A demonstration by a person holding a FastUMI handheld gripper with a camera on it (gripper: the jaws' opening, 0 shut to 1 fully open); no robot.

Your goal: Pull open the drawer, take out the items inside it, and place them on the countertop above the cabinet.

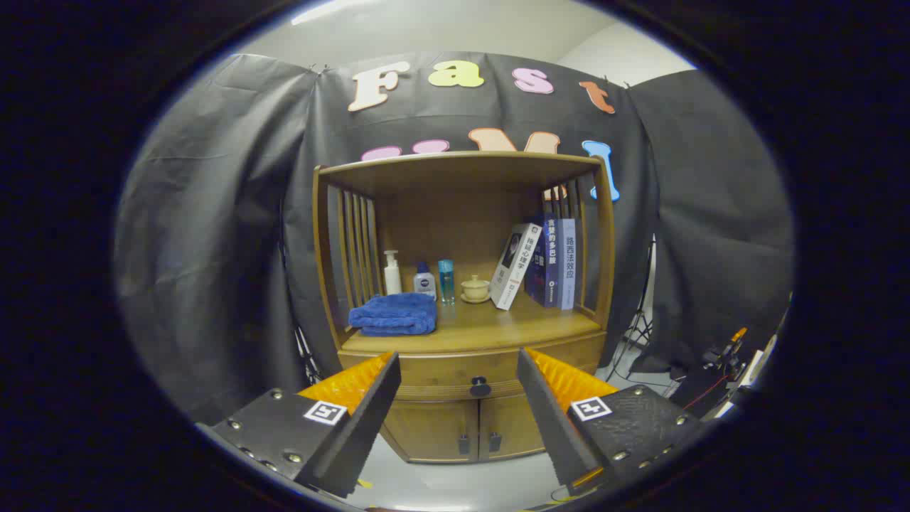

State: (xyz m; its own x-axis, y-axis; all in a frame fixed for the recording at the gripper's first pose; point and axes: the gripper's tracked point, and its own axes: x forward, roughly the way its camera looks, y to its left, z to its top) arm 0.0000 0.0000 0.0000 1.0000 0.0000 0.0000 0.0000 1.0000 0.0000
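Gripper (458, 387) released, fingers spread wide and lined up on the drawer knob (480, 387) at twelve o'clock between them, well short of contact. Drawer (441, 370) closed beneath the worktop (498, 328).

Cabinet (469, 398) mid-frame: towel (393, 315) front-left on countertop (498, 327), bottles (419, 276) behind it, cup (475, 289) centre, books (544, 263) right. Drawer (441, 368) below, closed; knob (480, 387) between gripper (458, 370) fingers, spread, touching nothing.

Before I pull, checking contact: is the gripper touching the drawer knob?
Apart. The gripper view shows the open gripper short of the cabinet, the drawer knob beyond and between its fingers, cabinet front visible around it.
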